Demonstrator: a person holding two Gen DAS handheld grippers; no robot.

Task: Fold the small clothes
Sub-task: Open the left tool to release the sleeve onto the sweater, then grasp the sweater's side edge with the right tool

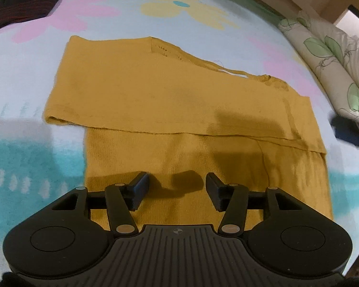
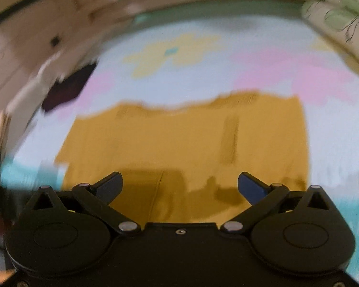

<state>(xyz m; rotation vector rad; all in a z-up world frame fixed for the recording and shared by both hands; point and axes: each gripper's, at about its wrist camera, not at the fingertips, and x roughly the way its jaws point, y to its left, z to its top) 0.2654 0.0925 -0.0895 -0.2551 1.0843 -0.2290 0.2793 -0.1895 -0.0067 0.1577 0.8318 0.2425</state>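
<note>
Mustard-yellow knitted garment (image 1: 179, 110) lying flat on the flower-patterned bed sheet (image 1: 24, 83), far part already folded over. Left tool (image 1: 177, 186) and right tool (image 2: 179, 186) both spread, empty, above its near edge. Best to pinch both near corners together, lifting evenly.

Lighting: warm, moderately dim indoor light from above and behind the cameras. Shadows: dark finger-shaped patches cast forward onto the yellow garment (image 1: 170, 100), soft-edged. Glare: none. Left wrist view: sharp centre, knit texture legible; fisheye bending at edges, pillow (image 1: 335, 59) curved, right border smeared. Right wrist view: heavy motion blur throughout; garment (image 2: 179, 138) edges streaked, bedsheet (image 2: 203, 71) pattern smudged, corners dark.
</note>
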